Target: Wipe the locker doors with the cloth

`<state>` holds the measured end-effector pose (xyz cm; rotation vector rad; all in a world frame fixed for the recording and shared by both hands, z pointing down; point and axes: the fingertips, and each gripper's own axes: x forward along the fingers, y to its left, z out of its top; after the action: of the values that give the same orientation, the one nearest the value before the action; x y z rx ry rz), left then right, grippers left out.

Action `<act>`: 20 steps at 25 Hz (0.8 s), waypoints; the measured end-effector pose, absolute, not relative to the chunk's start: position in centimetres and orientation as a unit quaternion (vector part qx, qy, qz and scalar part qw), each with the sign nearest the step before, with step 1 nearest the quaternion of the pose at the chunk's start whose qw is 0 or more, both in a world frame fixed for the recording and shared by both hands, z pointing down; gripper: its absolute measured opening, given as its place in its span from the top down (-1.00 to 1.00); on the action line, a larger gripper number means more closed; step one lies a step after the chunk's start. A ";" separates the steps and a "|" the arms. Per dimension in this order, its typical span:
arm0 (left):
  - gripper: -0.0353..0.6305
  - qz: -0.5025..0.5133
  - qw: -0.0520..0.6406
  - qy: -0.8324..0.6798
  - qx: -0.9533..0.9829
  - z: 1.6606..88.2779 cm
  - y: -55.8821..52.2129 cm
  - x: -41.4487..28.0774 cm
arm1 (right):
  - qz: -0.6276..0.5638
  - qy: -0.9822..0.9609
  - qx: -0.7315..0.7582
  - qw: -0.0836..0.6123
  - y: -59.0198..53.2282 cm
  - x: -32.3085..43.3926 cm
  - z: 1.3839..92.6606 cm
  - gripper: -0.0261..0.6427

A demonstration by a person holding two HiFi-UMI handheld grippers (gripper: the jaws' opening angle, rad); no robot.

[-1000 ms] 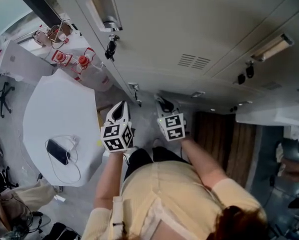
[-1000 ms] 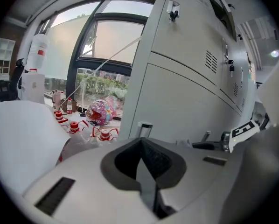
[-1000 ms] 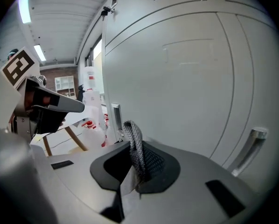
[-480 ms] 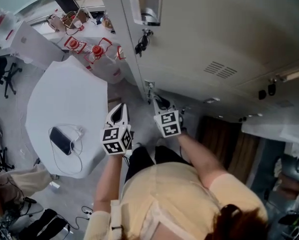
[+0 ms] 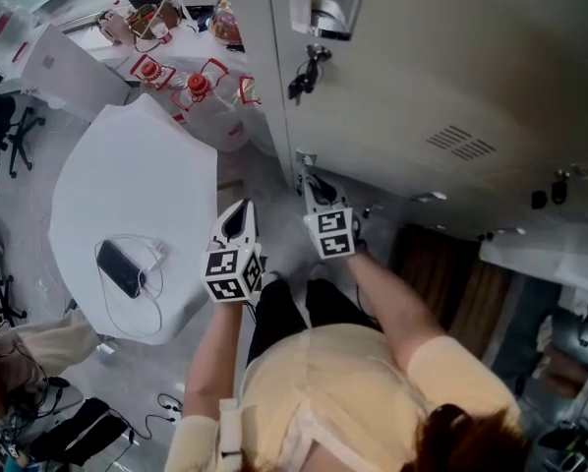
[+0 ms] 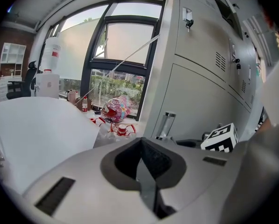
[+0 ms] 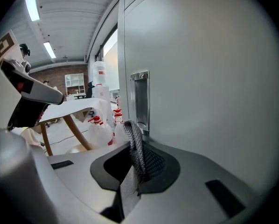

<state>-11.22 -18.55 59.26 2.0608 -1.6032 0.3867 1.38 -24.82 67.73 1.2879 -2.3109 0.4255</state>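
Grey locker doors (image 5: 441,57) fill the upper right of the head view, with keys (image 5: 307,69) hanging from one lock. My right gripper (image 5: 315,189) is low beside a door, its tip close to a small metal handle (image 5: 303,159). It is shut on a grey woven cloth (image 7: 134,141), which sticks up from the jaws right next to the handle (image 7: 140,99) and the door face (image 7: 209,78). I cannot tell whether the cloth touches the door. My left gripper (image 5: 238,221) hangs just left of it, shut and empty (image 6: 140,161).
A white table (image 5: 127,195) with a phone (image 5: 117,268) and its cable stands at the left. Water jugs with red caps (image 5: 196,91) sit on the floor by the lockers' left end. A dark wood-lined opening (image 5: 441,264) lies to the right. The person's legs are below the grippers.
The head view has swung, sliding the lockers to the right. My right gripper with the cloth has edged up towards the door handle. The left gripper has barely moved.
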 end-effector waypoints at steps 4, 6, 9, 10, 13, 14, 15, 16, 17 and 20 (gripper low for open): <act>0.89 0.137 0.252 -0.587 0.757 60.0 -18.9 -11.2 | 0.149 -0.834 0.476 0.237 -25.1 1.9 68.6 0.83; 0.89 0.138 0.255 -0.584 0.758 60.3 -19.0 -11.1 | 0.144 -0.831 0.480 0.242 -25.4 2.1 69.0 0.83; 0.89 0.142 0.251 -0.578 0.763 60.6 -19.1 -10.7 | 0.135 -0.827 0.486 0.247 -25.9 2.5 69.3 0.83; 0.89 0.143 0.248 -0.576 0.765 60.7 -19.1 -10.7 | 0.132 -0.827 0.487 0.249 -26.0 2.6 69.4 0.83; 0.89 0.143 0.252 -0.574 0.766 61.1 -19.3 -10.6 | 0.127 -0.827 0.487 0.251 -25.8 3.0 69.3 0.83; 0.89 0.143 0.255 -0.573 0.765 61.3 -19.4 -10.5 | 0.126 -0.826 0.489 0.251 -25.7 3.2 69.3 0.83; 0.89 0.143 0.257 -0.572 0.766 61.4 -19.4 -10.4 | 0.125 -0.824 0.491 0.251 -25.7 3.5 69.4 0.83; 0.89 0.145 0.258 -0.570 0.767 61.6 -19.5 -10.2 | 0.126 -0.822 0.494 0.253 -25.6 3.8 69.4 0.83; 0.89 0.147 0.259 -0.568 0.767 61.7 -19.6 -10.1 | 0.127 -0.820 0.497 0.255 -25.6 4.1 69.4 0.83; 0.89 0.148 0.263 -0.564 0.769 62.1 -19.8 -9.7 | 0.128 -0.815 0.503 0.257 -25.3 5.2 69.2 0.83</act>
<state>-9.67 -19.84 62.08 2.0790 -1.5250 0.4007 5.16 -25.34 69.18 1.3652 -2.2111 0.3459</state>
